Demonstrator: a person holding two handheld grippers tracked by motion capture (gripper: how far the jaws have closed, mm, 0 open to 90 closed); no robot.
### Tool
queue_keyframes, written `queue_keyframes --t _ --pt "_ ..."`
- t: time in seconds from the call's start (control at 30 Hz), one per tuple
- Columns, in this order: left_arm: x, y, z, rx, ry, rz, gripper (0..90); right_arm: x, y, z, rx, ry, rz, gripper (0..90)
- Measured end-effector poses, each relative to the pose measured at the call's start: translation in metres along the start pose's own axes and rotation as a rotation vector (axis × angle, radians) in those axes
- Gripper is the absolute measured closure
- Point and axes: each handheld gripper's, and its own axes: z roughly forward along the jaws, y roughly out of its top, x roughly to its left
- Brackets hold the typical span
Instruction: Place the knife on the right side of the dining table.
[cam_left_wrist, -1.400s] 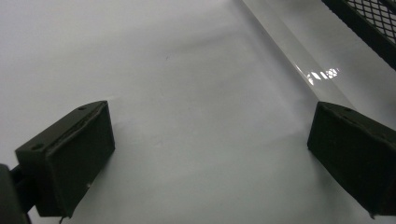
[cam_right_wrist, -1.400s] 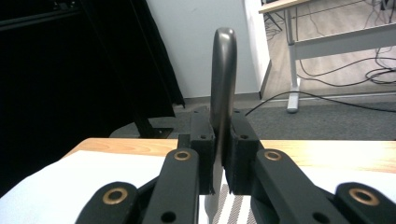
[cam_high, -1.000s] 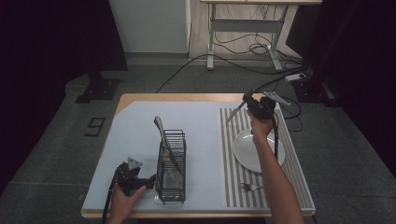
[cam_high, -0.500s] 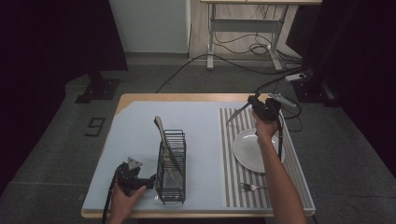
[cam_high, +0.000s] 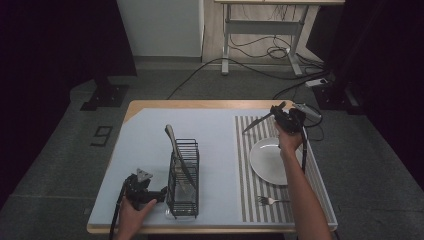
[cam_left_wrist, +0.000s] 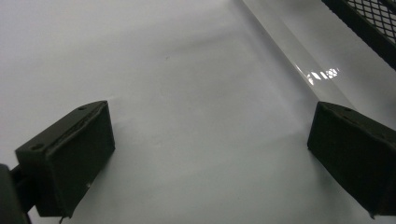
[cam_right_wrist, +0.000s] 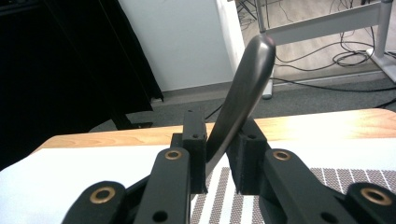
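Over the far end of the striped mat, my right gripper is shut on a dark-handled knife. The blade points left and down above the mat. In the right gripper view the handle rises between my right gripper's pads, which still touch it though the jaws have just been opening a little. My left gripper rests open on the pale mat beside a black wire rack. In the left gripper view nothing lies between its pads.
A second knife leans in the rack, handle up. A white plate and a fork lie on the striped mat. The rack's mesh and a clear edge are at the upper right of the left gripper view.
My right hand has carried the knife a little to the right and lower. The left gripper has stayed still.
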Motion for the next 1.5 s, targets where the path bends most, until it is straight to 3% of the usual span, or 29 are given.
queue_keyframes --t 0.37,0.7,1.13,1.3,1.5 --pt "0.000 0.000 0.000 0.000 0.000 0.000 0.1 -0.012 -0.004 -0.002 0.010 -0.021 0.011 75.7" --pt "0.000 0.000 0.000 0.000 0.000 0.000 0.1 -0.032 -0.013 -0.006 0.028 -0.037 0.070 72.6" --pt "0.000 0.000 0.000 0.000 0.000 0.000 0.1 -0.047 -0.022 -0.006 0.044 -0.062 0.113 69.0" --pt "0.000 0.000 0.000 0.000 0.000 0.000 0.1 -0.056 -0.027 -0.005 0.053 -0.067 0.162 68.2" --pt "0.000 0.000 0.000 0.000 0.000 0.000 0.1 -0.062 -0.031 -0.004 0.065 -0.075 0.173 66.0"
